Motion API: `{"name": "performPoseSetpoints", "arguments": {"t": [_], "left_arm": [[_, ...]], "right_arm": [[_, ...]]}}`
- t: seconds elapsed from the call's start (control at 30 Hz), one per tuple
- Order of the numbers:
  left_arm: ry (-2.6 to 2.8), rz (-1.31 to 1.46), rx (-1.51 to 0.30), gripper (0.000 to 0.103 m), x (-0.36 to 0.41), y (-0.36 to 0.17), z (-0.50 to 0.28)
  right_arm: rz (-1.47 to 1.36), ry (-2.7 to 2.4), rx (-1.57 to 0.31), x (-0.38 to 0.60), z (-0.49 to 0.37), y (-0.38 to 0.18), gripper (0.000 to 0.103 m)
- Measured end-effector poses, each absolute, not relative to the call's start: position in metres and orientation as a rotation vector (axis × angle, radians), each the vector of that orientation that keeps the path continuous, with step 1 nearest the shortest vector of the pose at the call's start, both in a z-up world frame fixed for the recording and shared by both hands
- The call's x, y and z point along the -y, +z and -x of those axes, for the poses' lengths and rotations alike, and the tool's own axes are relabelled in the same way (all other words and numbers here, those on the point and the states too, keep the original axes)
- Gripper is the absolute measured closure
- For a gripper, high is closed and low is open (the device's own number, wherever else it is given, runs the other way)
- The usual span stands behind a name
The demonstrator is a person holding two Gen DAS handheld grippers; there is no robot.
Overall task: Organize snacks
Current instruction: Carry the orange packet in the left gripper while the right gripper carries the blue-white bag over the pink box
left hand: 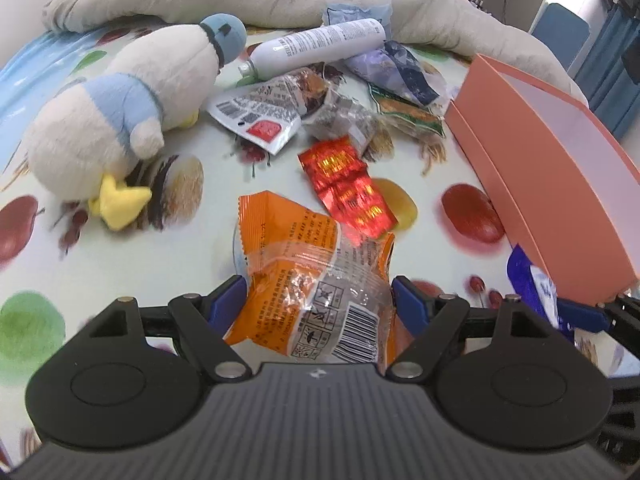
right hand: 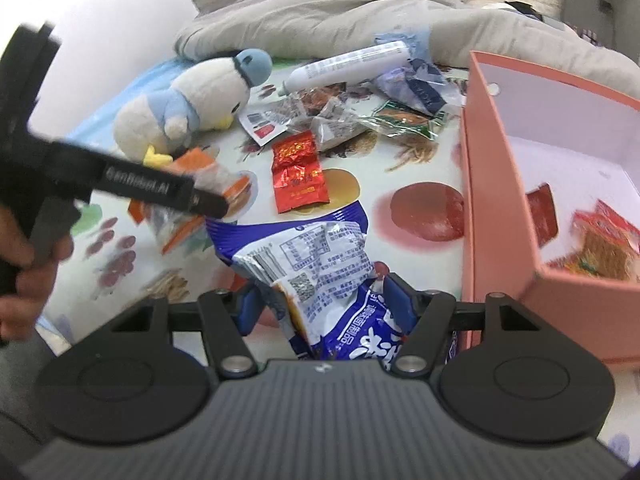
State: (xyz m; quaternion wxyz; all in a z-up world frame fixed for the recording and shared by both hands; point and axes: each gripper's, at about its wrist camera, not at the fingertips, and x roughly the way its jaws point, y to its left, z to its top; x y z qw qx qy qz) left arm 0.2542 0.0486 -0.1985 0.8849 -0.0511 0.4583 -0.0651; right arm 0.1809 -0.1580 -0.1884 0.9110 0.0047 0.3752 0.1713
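The left gripper point(left hand: 318, 296) is clamped on one orange packet point(left hand: 308, 276), which hangs between its blue pads above the fruit-print table point(left hand: 120, 264). The right gripper point(right hand: 320, 300) clasps one blue-and-white packet point(right hand: 320, 276) just beside the pink box point(right hand: 504, 216). One red foil packet point(left hand: 346, 188) lies ahead on the table. One plush duck point(left hand: 120, 116) and one white bottle point(left hand: 316, 46) lie farther back.

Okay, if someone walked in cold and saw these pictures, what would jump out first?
Probably the white and blue plush duck lying at the left of the fruit-print cloth, and the open pink box at the right with snacks inside. Each gripper has a packet: orange packet in the left, blue packet in the right.
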Motion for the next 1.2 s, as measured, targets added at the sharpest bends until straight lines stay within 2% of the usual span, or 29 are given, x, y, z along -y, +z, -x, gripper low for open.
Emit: {"name": "performPoseSetpoints", "arguments": {"t": [0.33, 0.37, 0.4, 1.2], "left_arm": [[-0.147, 0.105, -0.921, 0.020, -0.034, -0.174, -0.220], [-0.148, 0.106, -0.912, 0.020, -0.032, -0.170, -0.218], [-0.150, 0.107, -0.903, 0.020, -0.030, -0.165, -0.216], [-0.215, 0.092, -0.737, 0.020, 0.013, -0.068, -0.170]], "right_arm": [[-0.082, 0.311, -0.733, 0.171, -0.156, -0.178, 0.041], [-0.087, 0.313, -0.726, 0.171, -0.156, -0.176, 0.050], [-0.095, 0.306, -0.724, 0.173, -0.156, -0.174, 0.051], [-0.254, 0.297, -0.536, 0.211, -0.116, -0.097, 0.054]]}}
